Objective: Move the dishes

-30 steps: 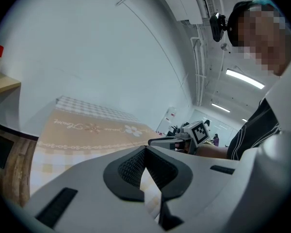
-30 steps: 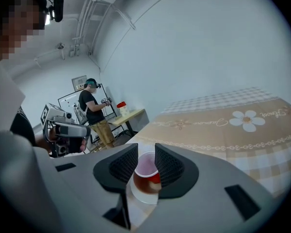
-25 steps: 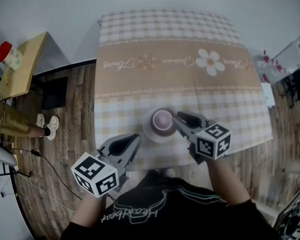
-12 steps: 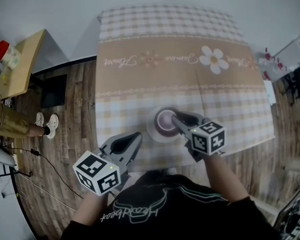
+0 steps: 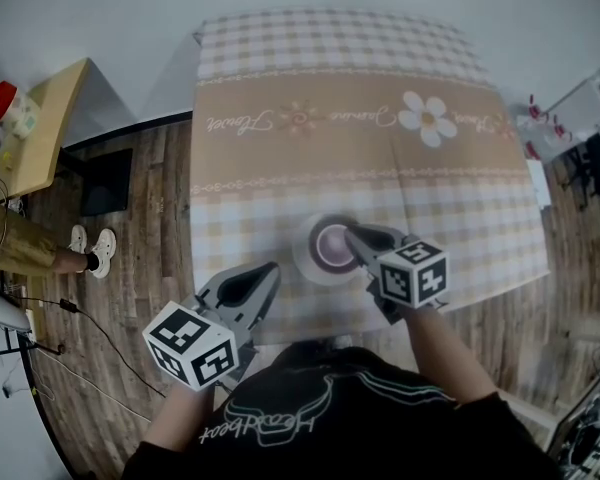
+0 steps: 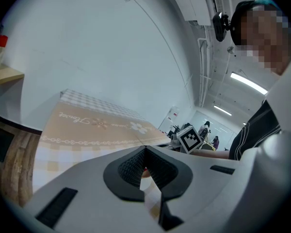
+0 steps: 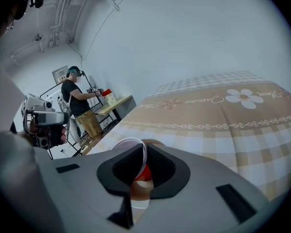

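A cup (image 5: 332, 245) with a pinkish inside stands on a white saucer (image 5: 305, 260) near the front edge of the checked tablecloth. My right gripper (image 5: 353, 236) reaches the cup from the right. Its jaws have just been closing and now pinch the thin white rim (image 7: 128, 142), one pad inside the cup and one outside. Something red shows low between the pads. My left gripper (image 5: 271, 269) hangs at the table's front left corner, away from the cup. Its jaws are shut, with nothing between them (image 6: 145, 148).
The table (image 5: 330, 118) carries a beige band with a daisy print (image 5: 427, 120) across the middle. A wooden side table (image 5: 40, 133) with a red-capped bottle (image 5: 5, 105) stands at the left on the plank floor. Another person (image 7: 80, 106) works at that side table.
The right gripper has sunk a little onto the cup's right side and its jaws have closed on the rim. The left gripper has stayed where it was.
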Motion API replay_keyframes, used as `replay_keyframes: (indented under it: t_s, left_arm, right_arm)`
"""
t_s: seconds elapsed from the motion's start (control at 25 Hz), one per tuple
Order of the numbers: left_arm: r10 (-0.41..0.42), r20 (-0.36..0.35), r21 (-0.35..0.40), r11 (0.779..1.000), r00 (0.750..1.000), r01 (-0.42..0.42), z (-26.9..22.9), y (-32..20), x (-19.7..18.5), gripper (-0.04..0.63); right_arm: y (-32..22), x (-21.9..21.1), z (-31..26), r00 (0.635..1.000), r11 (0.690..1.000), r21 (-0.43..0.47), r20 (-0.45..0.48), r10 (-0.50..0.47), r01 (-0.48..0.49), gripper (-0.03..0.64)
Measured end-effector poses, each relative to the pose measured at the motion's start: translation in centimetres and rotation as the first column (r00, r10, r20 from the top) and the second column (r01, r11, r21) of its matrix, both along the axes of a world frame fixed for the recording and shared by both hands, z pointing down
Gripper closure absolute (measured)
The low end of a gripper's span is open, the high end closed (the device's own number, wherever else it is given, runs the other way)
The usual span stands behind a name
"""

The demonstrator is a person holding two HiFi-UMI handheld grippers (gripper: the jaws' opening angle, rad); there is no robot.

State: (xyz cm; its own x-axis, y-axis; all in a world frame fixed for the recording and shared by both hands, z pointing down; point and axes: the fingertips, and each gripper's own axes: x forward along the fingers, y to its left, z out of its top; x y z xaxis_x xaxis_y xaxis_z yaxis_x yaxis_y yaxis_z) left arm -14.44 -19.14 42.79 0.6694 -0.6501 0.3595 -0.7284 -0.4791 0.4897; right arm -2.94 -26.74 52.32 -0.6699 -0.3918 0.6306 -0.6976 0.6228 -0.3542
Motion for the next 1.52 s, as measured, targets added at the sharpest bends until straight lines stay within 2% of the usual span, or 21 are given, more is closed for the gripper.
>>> replay_keyframes:
  t_s: [0.24,0.6,0.88,1.24,1.52]
  left_arm:
    - [-0.003,0.003,0.001,1.000,1.000,0.003,0.0,0.2,-0.2,0.600]
    - [0.005,0.003,0.024,1.000,1.000,-0.005,-0.6,0.4,-0.3,0.600]
    - [0.010,0.004,0.058,0.998,1.000,-0.010,-2.0,1.0,0.1,0.600]
    - [0.001,0.008,0.096,0.995,1.000,-0.002,-3.8,0.9,2.1,0.600]
    - [0.010,0.005,0.114,0.993,1.000,-0.011,-5.1,0.4,4.9,0.600]
  right_arm:
    - [0.2,-0.1,-0.1,1.000,1.000,-0.002,-0.001,-0.002,0.002,0.583]
    - [0.1,-0.1,-2.0,0.998,1.000,-0.002,0.054,0.026,-0.026,0.586]
    - [0.2,1.0,-5.0,0.996,0.997,0.046,0.078,0.053,-0.057,0.586]
    - [0.4,4.2,-10.1,0.991,0.988,0.131,0.115,0.068,-0.083,0.586]
    - [0.2,8.9,-12.1,0.986,0.977,0.161,0.115,0.119,-0.136,0.586]
